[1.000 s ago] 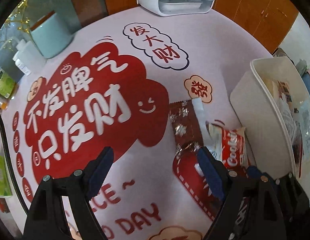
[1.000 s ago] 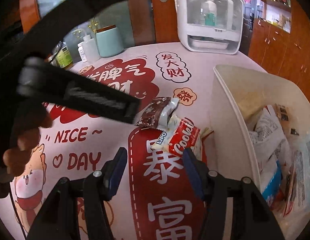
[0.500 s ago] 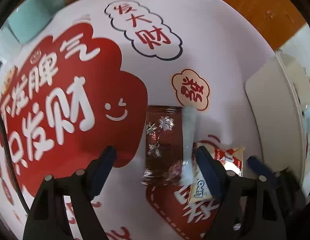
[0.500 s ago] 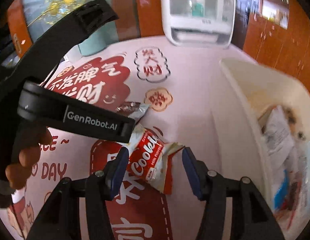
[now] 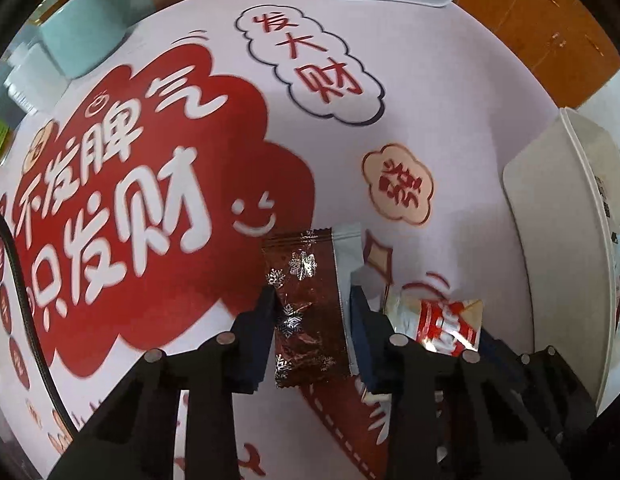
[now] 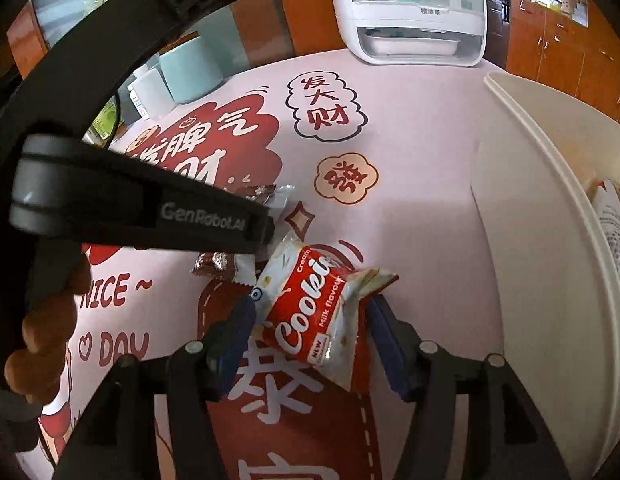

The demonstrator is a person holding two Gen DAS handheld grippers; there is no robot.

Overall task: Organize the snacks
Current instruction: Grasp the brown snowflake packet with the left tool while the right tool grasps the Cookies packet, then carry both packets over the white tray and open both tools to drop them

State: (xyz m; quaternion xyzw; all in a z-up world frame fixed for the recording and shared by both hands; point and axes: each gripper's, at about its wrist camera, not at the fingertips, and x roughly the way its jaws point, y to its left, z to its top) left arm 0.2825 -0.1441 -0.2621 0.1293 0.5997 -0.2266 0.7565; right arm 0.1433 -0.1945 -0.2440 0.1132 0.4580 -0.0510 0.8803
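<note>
A brown foil snack packet with silver snowflakes [image 5: 307,308] lies on the printed tablecloth. My left gripper [image 5: 312,340] has closed on it, one finger on each long side. A red and white cookie packet [image 6: 314,312] lies just to its right; it also shows in the left wrist view [image 5: 442,320]. My right gripper [image 6: 310,340] straddles the cookie packet, fingers close to its sides, with small gaps still visible. The brown packet [image 6: 217,260] is mostly hidden behind the left gripper's body in the right wrist view.
A white bin [image 6: 550,208] holding several snack packets stands right of both packets; its wall shows in the left wrist view [image 5: 550,220]. A white appliance [image 6: 414,12], a teal canister [image 6: 189,68] and bottles stand at the table's far side.
Both grippers came down onto the table. The left gripper's fingers closed from wide open onto the brown packet. The right gripper moved forward around the cookie packet.
</note>
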